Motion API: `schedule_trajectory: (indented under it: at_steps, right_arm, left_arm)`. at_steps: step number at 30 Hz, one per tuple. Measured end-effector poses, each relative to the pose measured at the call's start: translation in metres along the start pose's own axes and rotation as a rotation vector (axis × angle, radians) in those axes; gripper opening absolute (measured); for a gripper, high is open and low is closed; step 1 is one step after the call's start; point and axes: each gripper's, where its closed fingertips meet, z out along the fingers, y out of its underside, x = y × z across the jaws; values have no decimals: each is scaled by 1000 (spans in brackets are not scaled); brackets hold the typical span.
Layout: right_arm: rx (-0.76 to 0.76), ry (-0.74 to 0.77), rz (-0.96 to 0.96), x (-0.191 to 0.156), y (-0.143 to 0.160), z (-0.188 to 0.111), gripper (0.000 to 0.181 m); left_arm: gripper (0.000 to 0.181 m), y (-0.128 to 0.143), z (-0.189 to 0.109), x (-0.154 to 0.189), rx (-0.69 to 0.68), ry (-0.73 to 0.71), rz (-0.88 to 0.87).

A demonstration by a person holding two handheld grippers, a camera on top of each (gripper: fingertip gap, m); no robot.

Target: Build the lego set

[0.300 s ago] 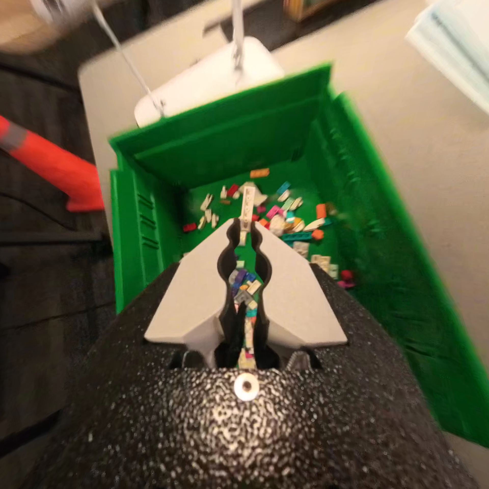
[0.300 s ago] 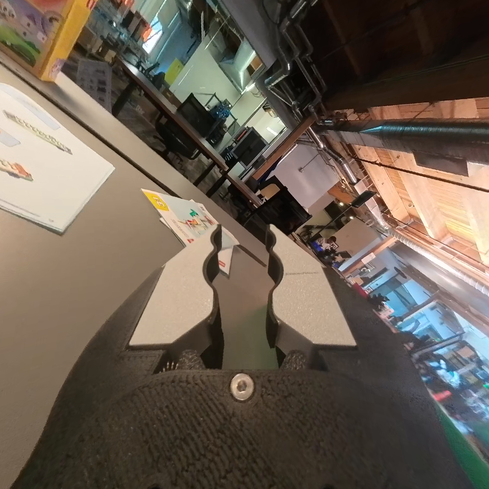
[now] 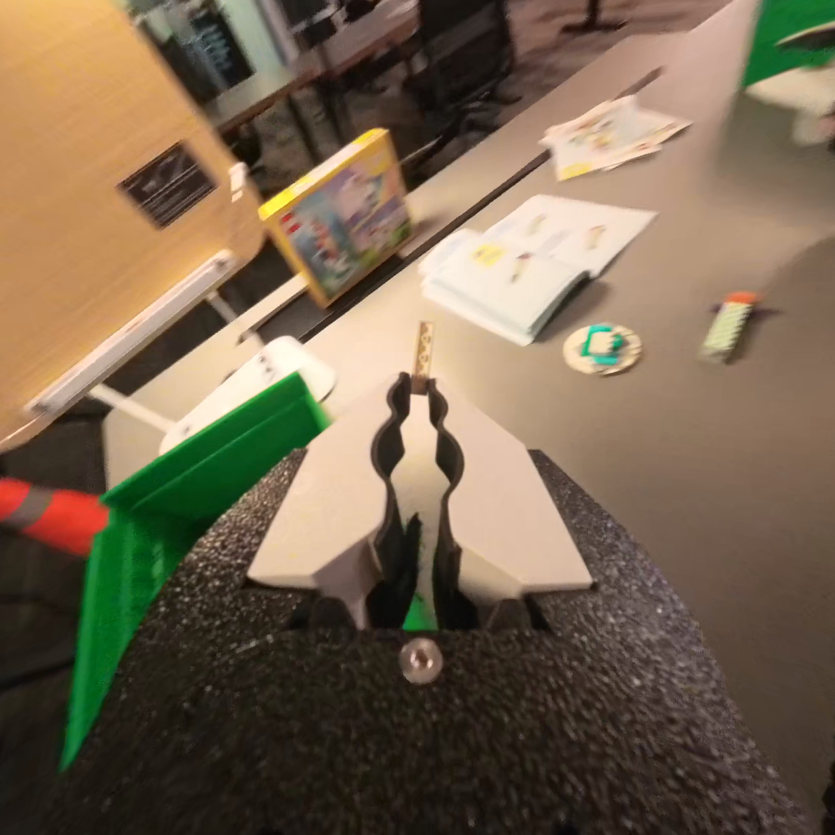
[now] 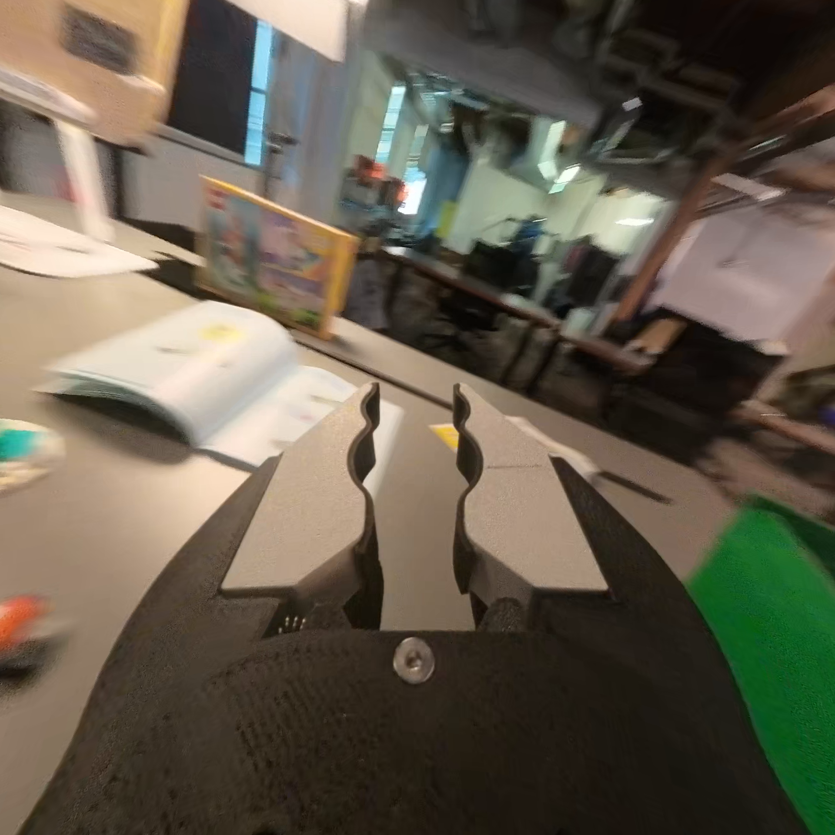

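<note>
My left gripper [image 3: 420, 384] is shut on a long thin tan lego plate [image 3: 424, 345] that sticks out past the fingertips, held above the grey table [image 3: 632, 452]. Beyond it lie a round tan lego base with teal pieces [image 3: 603, 350] and a small white and orange lego build [image 3: 725, 332]. The green bin [image 3: 189, 470] is below and to the left of the left gripper. My right gripper [image 4: 413, 397] is open and empty above the table, with the round base [image 4: 22, 452] at its far left and the green bin [image 4: 768, 632] at its right.
An open instruction booklet [image 3: 533, 253] lies ahead of the left gripper and shows in the right wrist view [image 4: 180, 361]. A yellow lego box [image 3: 339, 212] stands at the table's far edge. More leaflets [image 3: 610, 135] lie farther right. An orange cone [image 3: 49, 515] is at left. My right fingertips sit around 40 cm from my left ones. To reach the round base [image 4: 22, 452] in a straight line is about 20 cm for my right fingers, about 30 cm for my left.
My left gripper has lifted the tan plate out of the green bin and swung towards the table and booklet. My right gripper has turned towards the booklet and box and stays open.
</note>
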Motion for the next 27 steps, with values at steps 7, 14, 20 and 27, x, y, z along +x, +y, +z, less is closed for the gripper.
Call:
schedule_trajectory:
  at_steps: [7, 14, 20, 27]
  right_arm:
    - [-113, -671, 300, -134, -53, -41, 15]
    - [-105, -897, 275, -180, -74, -70, 15]
    - [-153, -970, 394, -187, -67, -74, 12]
    - [-181, -999, 316, -187, -55, -79, 3]
  left_arm:
    - [5, -34, 52, 127, 251, 201, 182]
    - [5, -30, 90, 183, 333, 111, 423]
    - [5, -31, 97, 207, 341, 72, 568]
    - [5, -28, 101, 215, 323, 50, 650]
